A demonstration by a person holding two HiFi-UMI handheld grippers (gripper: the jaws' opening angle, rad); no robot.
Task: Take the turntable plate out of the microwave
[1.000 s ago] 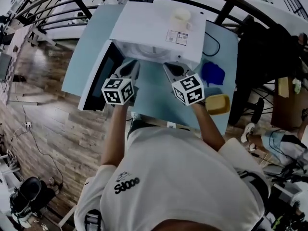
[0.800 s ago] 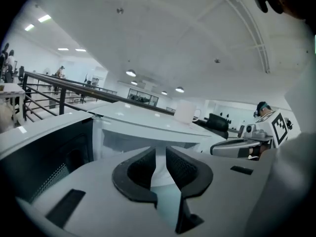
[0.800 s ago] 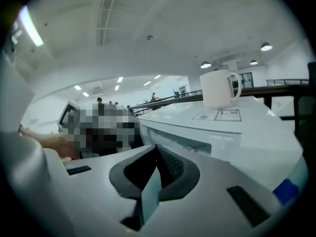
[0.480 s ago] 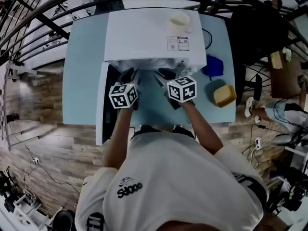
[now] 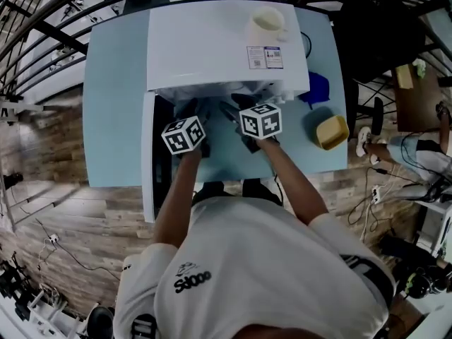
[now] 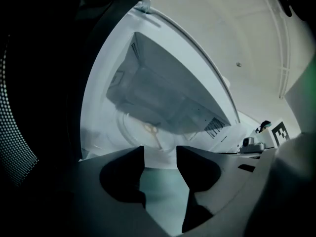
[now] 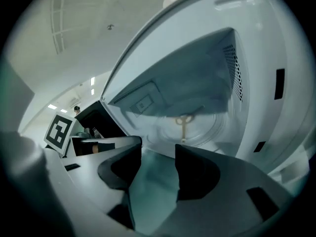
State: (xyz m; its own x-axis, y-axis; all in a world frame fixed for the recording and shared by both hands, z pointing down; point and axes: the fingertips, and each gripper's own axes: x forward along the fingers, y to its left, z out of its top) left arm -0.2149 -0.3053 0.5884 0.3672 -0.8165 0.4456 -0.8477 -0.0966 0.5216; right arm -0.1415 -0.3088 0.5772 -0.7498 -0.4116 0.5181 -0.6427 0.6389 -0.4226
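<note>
The white microwave (image 5: 226, 41) stands on a light blue table (image 5: 113, 104) with its door (image 5: 150, 154) swung open to the left. The glass turntable plate (image 6: 129, 128) (image 7: 205, 130) lies inside on the cavity floor, with a yellowish hub at its centre. Side by side, my left gripper (image 5: 192, 111) (image 6: 160, 149) and right gripper (image 5: 236, 115) (image 7: 158, 146) point into the opening, just short of the cavity's front edge. Both sets of jaws have just been opening; they stand open with nothing between them.
A pale cup (image 5: 267, 25) sits on top of the microwave. To the microwave's right on the table lie a blue object (image 5: 318, 87) and a yellow container (image 5: 330, 131). The open door flanks the left gripper. Wooden floor surrounds the table.
Both grippers have sunk and come closer to the microwave's opening, keeping side by side. The head view has shifted, so the microwave now sits more squarely ahead.
</note>
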